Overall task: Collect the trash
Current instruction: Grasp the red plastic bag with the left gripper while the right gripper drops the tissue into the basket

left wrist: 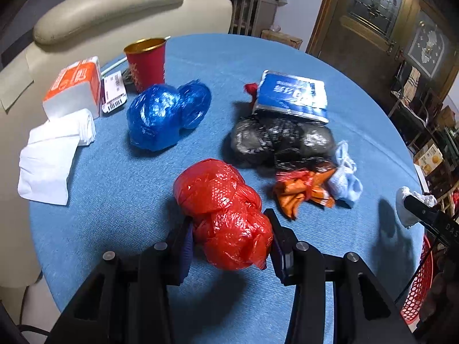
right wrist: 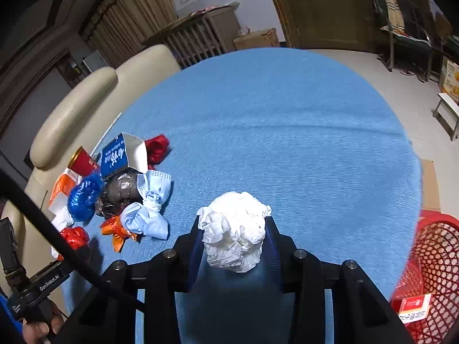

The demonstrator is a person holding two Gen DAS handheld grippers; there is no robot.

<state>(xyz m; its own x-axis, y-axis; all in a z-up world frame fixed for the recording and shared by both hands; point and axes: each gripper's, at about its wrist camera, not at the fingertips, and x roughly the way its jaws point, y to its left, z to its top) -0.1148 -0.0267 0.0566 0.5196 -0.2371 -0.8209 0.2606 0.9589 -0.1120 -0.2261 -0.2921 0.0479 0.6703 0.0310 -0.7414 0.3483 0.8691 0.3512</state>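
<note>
My left gripper (left wrist: pixel 231 233) is shut on a knotted red plastic bag (left wrist: pixel 223 212), held just above the blue tablecloth (left wrist: pixel 114 189). My right gripper (right wrist: pixel 233 229) is shut on a crumpled white paper ball (right wrist: pixel 235 229), lifted over the cloth; that ball (left wrist: pixel 403 209) also shows at the right edge of the left wrist view. More trash lies on the table: a blue plastic bag (left wrist: pixel 163 114), a black plastic bag (left wrist: pixel 275 140), a torn blue carton (left wrist: pixel 292 94), an orange wrapper (left wrist: pixel 304 189) and a pale blue face mask (left wrist: pixel 345 177).
A red mesh basket (right wrist: pixel 436 258) stands beside the table on the right, with a small red-and-white box (right wrist: pixel 413 306) inside. A red cup (left wrist: pixel 146 63), an orange tissue pack (left wrist: pixel 74 86) and folded white tissues (left wrist: pixel 51 157) sit at the table's left. A cream sofa (left wrist: pixel 109 17) stands behind.
</note>
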